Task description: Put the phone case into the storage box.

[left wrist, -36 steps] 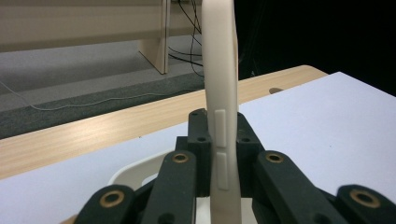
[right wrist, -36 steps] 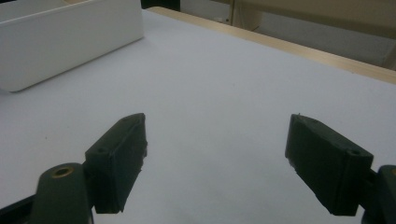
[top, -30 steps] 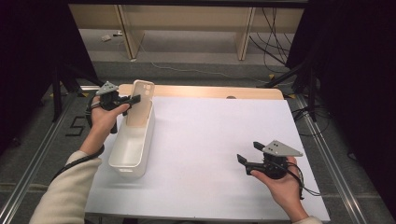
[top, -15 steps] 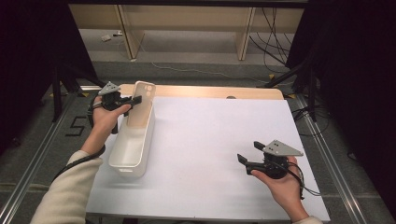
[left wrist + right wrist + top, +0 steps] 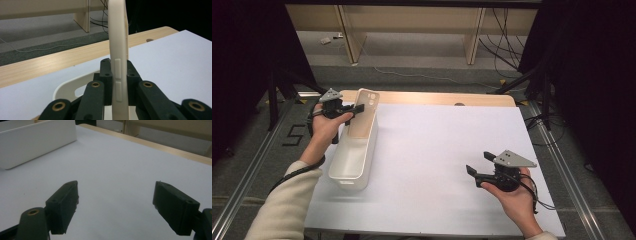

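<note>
Left gripper (image 5: 357,108) holds a cream-coloured soft plastic phone case (image 5: 361,113) over the far end of a white rectangular plastic bin (image 5: 343,172).

The case stands on edge, upright, its lower part inside the bin's far end and its top with the camera cut-out rising above the rim. In the left gripper view the black jaws are clamped narrow on both faces of the case (image 5: 118,57), beside its two side-button bumps. The bin lies lengthwise on the left part of the white table sheet (image 5: 442,150). Right gripper (image 5: 478,163) rests low over the sheet's near right part, well apart from the bin, jaws spread wide with bare sheet between them (image 5: 115,205).
</note>
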The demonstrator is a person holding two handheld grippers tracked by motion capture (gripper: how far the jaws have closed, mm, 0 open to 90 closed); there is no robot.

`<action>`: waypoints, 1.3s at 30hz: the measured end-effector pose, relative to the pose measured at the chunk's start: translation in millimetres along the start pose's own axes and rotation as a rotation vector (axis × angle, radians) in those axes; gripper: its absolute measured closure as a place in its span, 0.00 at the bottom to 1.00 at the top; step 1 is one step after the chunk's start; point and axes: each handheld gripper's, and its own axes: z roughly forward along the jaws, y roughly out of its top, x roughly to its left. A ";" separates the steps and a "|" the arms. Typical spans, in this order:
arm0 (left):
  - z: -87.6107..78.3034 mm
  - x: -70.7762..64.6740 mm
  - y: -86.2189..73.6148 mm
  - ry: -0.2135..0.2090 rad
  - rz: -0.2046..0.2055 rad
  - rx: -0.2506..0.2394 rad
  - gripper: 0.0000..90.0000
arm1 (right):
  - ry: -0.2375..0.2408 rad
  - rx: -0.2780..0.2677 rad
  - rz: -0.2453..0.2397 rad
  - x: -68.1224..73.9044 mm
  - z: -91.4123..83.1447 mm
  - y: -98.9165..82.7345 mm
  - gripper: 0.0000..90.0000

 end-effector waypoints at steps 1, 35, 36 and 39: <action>0.2 0.3 -0.3 0.000 0.000 0.003 0.89 | 0.003 0.003 0.007 0.3 -0.3 0.2 0.24; 5.2 5.3 -5.1 0.016 0.005 0.030 0.88 | 0.020 -0.004 0.010 1.2 2.1 -0.8 0.24; 5.3 5.4 -5.2 0.016 0.005 0.030 0.88 | 0.020 -0.003 0.010 1.2 2.0 -0.7 0.24; 5.6 5.8 -5.7 0.017 0.004 0.033 0.88 | 0.019 -0.001 0.008 1.1 2.2 -0.8 0.24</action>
